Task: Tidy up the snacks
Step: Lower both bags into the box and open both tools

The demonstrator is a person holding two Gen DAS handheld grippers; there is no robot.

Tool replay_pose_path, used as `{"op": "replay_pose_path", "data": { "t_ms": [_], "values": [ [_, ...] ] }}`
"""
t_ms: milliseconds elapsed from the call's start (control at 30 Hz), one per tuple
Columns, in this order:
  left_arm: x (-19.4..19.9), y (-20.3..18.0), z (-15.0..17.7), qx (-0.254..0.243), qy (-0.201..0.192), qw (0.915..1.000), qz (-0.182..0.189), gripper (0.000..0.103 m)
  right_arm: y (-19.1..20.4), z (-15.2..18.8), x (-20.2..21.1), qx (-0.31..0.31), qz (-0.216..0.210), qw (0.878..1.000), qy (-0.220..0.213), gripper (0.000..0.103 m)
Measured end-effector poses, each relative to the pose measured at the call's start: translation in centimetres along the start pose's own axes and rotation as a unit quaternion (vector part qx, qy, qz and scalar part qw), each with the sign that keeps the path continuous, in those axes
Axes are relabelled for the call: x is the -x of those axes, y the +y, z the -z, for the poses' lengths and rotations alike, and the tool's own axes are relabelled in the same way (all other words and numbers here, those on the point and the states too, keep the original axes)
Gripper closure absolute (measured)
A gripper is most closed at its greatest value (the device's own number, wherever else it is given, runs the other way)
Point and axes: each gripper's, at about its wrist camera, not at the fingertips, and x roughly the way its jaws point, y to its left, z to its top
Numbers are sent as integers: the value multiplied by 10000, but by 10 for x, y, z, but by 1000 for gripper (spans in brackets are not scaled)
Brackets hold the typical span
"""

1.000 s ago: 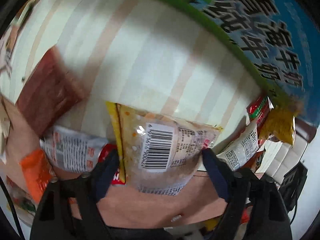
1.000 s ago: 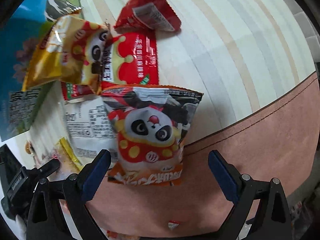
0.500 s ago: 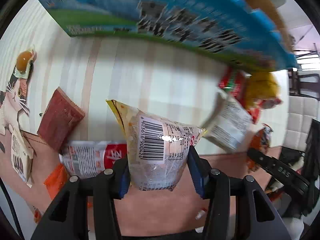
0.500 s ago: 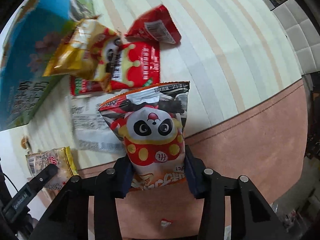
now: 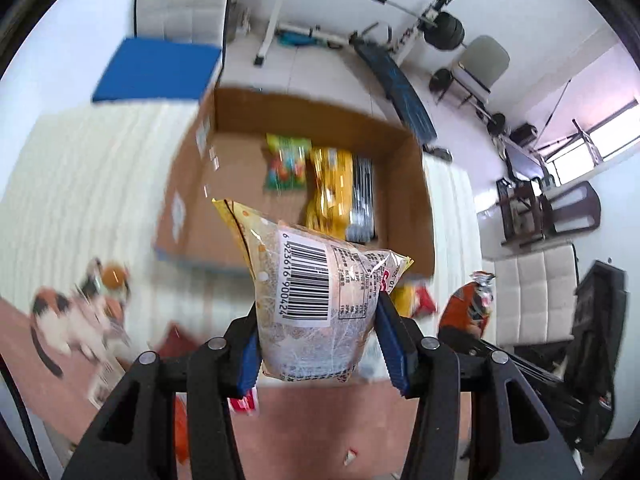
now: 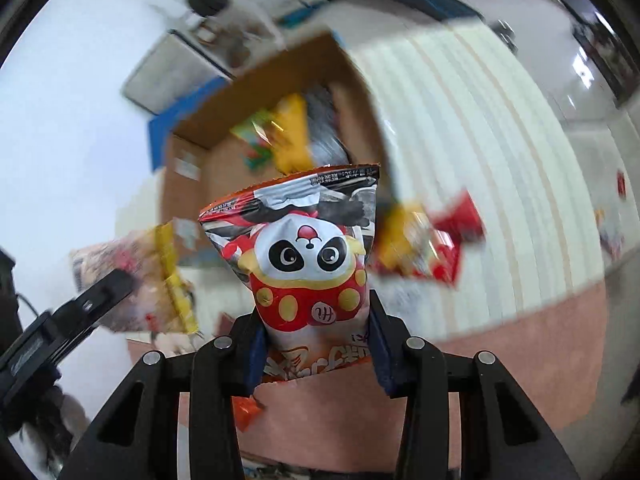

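A white barcode label (image 5: 305, 280) on the clear-and-yellow snack packet (image 5: 312, 300) is showing the digits 6 923616 900424. The panda snack bag (image 6: 306, 272) is carrying Chinese characters too cropped to read.

Two packets held up in front of an open box on a table.
Left gripper (image 5: 318, 344) holds barcode packet (image 5: 316, 296); right gripper (image 6: 316, 344) holds panda packet (image 6: 304, 256); cardboard box (image 5: 408, 200) behind both, three packets (image 5: 320, 184) side by side in it; loose packets (image 6: 424, 248) on table (image 6: 500, 160) right of box.
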Motion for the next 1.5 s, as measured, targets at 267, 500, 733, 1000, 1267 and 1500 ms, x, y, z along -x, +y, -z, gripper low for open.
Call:
{"op": "replay_pose_path", "data": {
  "t_ms": [267, 500, 733, 1000, 1267, 1500],
  "values": [
    [-49, 51, -75, 495, 479, 9976, -69, 55, 74, -76, -44, 424, -26, 9991, 73, 57],
    [-110, 84, -91, 970, 1054, 9897, -80, 55, 85, -98, -123, 419, 122, 9968, 668, 57],
    [-157, 93, -78, 1028, 1492, 9833, -185, 55, 77, -102, -173, 409, 336, 9933, 1026, 57],
    [-167, 87, -73, 617, 1489, 9843, -722, 44, 71, -104, -198, 456, 534, 9881, 1368, 20],
    [-145, 79, -77, 185, 1096, 9885, -1023, 14, 77, -115, -197, 738, 889, 9865, 1159, 8],
    [-121, 76, -82, 100, 817, 9938, -742, 9, 79, -117, -173, 836, 976, 9892, 702, 5]
  ]
}}
